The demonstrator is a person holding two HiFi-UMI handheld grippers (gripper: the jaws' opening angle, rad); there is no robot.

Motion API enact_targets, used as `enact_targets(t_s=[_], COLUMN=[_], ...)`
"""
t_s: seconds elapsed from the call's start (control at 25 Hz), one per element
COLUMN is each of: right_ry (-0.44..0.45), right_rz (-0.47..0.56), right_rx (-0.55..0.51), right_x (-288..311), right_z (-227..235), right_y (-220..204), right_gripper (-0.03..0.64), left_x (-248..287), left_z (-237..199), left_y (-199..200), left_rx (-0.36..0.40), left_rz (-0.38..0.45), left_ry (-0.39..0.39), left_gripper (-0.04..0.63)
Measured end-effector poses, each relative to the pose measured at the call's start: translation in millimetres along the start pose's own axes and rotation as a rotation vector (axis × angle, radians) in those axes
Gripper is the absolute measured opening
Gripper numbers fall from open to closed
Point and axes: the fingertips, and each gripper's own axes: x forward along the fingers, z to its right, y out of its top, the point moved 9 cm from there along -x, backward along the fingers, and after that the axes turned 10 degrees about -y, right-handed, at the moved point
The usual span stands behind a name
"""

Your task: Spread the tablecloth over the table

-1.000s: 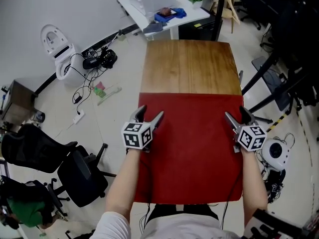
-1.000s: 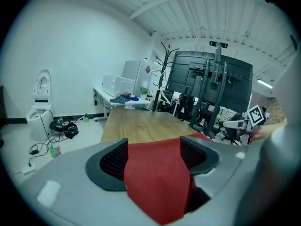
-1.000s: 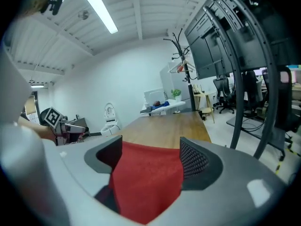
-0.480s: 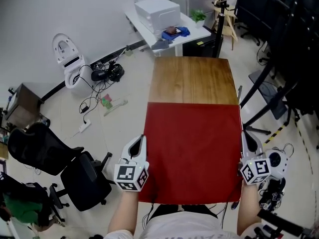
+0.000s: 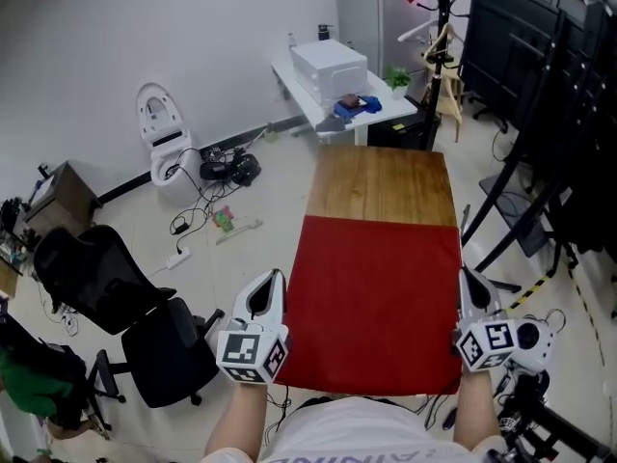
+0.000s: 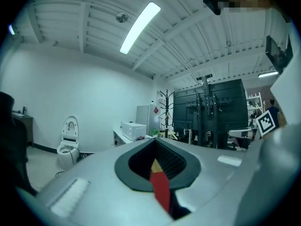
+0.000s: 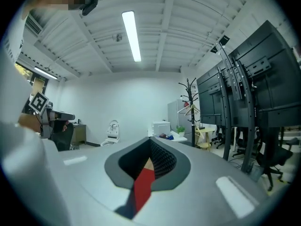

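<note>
While clamped on near tablecloth point(image 5: 381, 302) corners, left gripper point(image 5: 269, 291), right gripper point(image 5: 469, 291) at table point(image 5: 383, 183) edges.

white wall point(image 5: 193, 27) | pale floor point(image 5: 280, 201) | black chairs point(image 5: 92, 278) left | strip light point(image 6: 139, 27) overhead | dark racks point(image 5: 540, 66), perhaps

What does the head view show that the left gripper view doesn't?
Head view only: the whole tablecloth, with left gripper and right gripper at its near corners. Left gripper view only: the ceiling light, and the jaws shut on a strip of tablecloth. Both: red tablecloth, bare table beyond it, white desk.
</note>
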Motion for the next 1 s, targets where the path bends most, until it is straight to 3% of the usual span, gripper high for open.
enact_targets(t_s=[0.44,1.0], right_ry=[-0.062,-0.066], right_rz=[0.037,0.027], right_rx=[-0.01,-0.01], right_x=[-43,-46], right_z=[2,5], right_y=[16,13], right_gripper=[0.005,0.005], left_x=[3,4], left_z=[29,32], left_y=[4,5], left_rx=[-0.019,0.009], left_rz=[0.02,-0.004], left_ry=[-0.084,-0.091], left_gripper=[0.008,0.008])
